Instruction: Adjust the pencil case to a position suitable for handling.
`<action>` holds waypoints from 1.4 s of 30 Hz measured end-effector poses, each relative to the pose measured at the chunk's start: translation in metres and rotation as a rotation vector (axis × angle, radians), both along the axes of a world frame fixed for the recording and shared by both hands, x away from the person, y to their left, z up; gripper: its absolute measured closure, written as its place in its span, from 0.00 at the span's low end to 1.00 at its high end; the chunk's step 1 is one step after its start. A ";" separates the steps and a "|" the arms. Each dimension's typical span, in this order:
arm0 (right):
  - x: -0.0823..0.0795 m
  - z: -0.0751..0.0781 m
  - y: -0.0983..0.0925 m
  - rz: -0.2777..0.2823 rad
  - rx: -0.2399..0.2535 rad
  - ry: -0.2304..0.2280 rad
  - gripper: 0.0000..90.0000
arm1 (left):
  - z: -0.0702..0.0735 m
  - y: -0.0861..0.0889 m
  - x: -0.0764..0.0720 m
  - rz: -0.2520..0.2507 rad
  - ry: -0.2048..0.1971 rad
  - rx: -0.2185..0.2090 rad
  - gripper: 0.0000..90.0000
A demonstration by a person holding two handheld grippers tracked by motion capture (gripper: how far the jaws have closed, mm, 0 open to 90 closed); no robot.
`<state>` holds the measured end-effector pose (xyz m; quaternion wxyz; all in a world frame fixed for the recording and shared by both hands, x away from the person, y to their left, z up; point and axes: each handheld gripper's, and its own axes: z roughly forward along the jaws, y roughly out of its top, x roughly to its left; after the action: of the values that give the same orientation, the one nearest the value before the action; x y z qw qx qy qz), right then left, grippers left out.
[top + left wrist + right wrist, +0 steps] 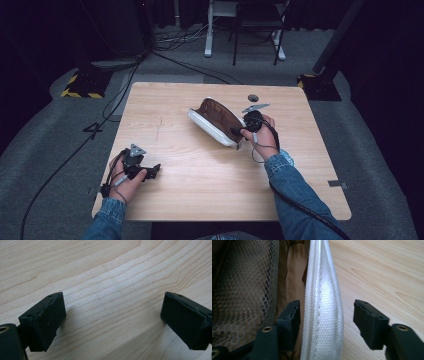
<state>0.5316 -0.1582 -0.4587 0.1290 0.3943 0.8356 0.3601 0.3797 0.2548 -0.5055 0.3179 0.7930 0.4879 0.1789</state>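
Near the right edge of the bench [200, 195], past its middle, right claw [239, 134] sat at the near end of the case [217, 120]. Case was an oval zip pouch: white woven shell, brown lining, lying open on the wood with its length running diagonally from the bench centre toward the right edge.

Right claw view: white padded rim of the case [323, 315] stood between the two black jaws. One jaw sat inside against the brown lining, beside the mesh pocket [239, 290]; the other was outside over bare wood, with a clear gap to the rim. Jaws part-way in, not yet pinching, so released, nothing gripped. Person's right hand [257, 132] wrapped the grip, grey three-cornered plate on top, cable trailing back along the denim sleeve [295, 190].

Left claw [155, 170] rested near the front left corner of the bench, well apart from the case. Left claw view: both jaws spread wide over bare wood grain [112, 290], nothing between them, released. Left hand [127, 180] held it low at the bench surface.
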 end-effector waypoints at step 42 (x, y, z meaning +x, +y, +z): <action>-0.011 0.015 0.010 0.037 0.020 0.034 0.96 | 0.000 -0.001 0.001 -0.004 -0.001 -0.002 0.06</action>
<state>0.5203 -0.1482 -0.4432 0.1039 0.3860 0.8412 0.3642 0.3808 0.2540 -0.5059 0.3194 0.7934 0.4865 0.1780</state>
